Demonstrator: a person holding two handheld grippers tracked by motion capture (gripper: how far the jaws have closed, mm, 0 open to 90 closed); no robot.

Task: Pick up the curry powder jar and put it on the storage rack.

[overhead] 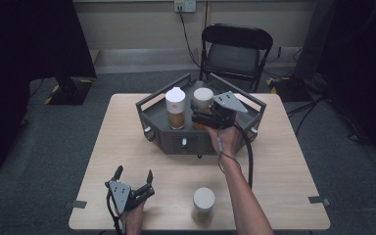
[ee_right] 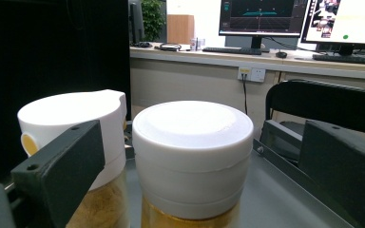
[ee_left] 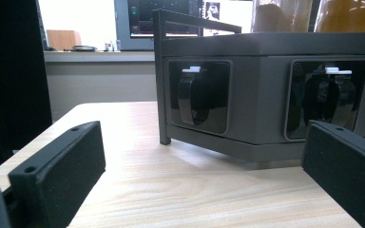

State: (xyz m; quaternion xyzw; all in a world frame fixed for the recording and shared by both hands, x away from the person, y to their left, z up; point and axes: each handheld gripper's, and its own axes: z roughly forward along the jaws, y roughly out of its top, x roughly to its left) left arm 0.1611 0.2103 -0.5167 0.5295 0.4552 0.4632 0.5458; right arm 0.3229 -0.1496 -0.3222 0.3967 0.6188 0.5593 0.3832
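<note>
Right gripper (overhead: 206, 117) spread wide around flat-capped jar (ee_right: 193, 156) in grey tray (overhead: 152, 113)
Jaws flank cap untouched; centre, then close squarely below cap, clear of spouted jar (overhead: 175, 108) beside it. Left gripper (overhead: 134, 175) rests unclenched, empty, near third jar (overhead: 203, 204) on table (overhead: 284, 196)

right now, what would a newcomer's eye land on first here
The dark grey tray at the table's far middle, holding two white-capped jars of brownish contents: a spout-capped jar on the left and a flat-lidded jar beside it. The right tongs sit open around the flat-lidded jar, while the left tongs rest open near the front edge, beside a third white-lidded jar.
</note>
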